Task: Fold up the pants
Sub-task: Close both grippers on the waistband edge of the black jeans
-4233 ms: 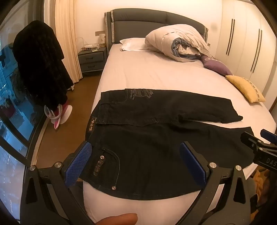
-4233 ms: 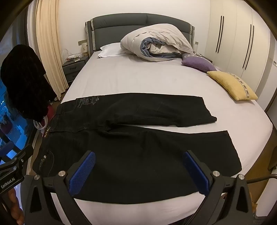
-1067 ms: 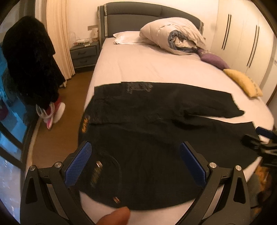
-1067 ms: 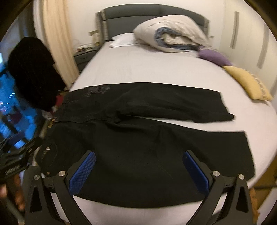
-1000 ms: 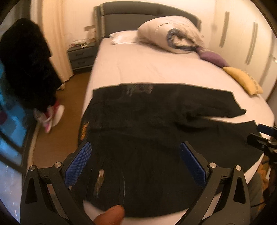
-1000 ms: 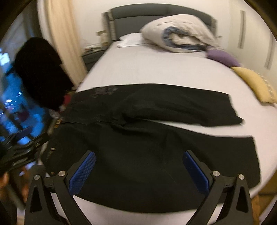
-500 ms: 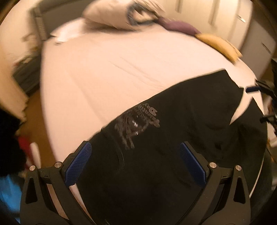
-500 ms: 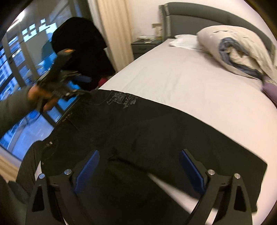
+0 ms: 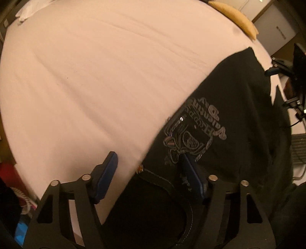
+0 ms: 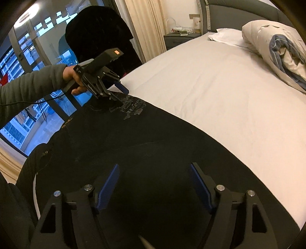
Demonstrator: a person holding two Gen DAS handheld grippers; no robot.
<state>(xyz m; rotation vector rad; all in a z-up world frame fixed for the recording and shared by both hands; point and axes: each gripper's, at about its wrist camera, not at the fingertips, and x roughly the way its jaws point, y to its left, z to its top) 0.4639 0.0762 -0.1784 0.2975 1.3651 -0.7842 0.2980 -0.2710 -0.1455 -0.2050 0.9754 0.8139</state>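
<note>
Black pants (image 9: pixel 229 122) lie flat on the white bed (image 9: pixel 95 67), with a grey printed logo (image 9: pixel 193 136) on the far hip. My left gripper (image 9: pixel 149 164) is open and straddles the far waistband corner, one pad over the sheet and one on the cloth. It also shows in the right wrist view (image 10: pixel 119 93), down at the logo (image 10: pixel 133 109). My right gripper (image 10: pixel 154 180) is open just above the pants (image 10: pixel 153 149) over the far leg.
A rolled duvet (image 10: pixel 277 49) and white pillow (image 10: pixel 223 36) lie at the headboard end. A yellow cushion (image 9: pixel 235 17) sits at the far edge. A dark coat (image 10: pixel 99 34) hangs by the window, with a nightstand (image 10: pixel 179 38) beyond.
Both grippers have moved from the near edge of the bed across the pants, the left one down onto the far waistband corner. Both have narrowed but stay open.
</note>
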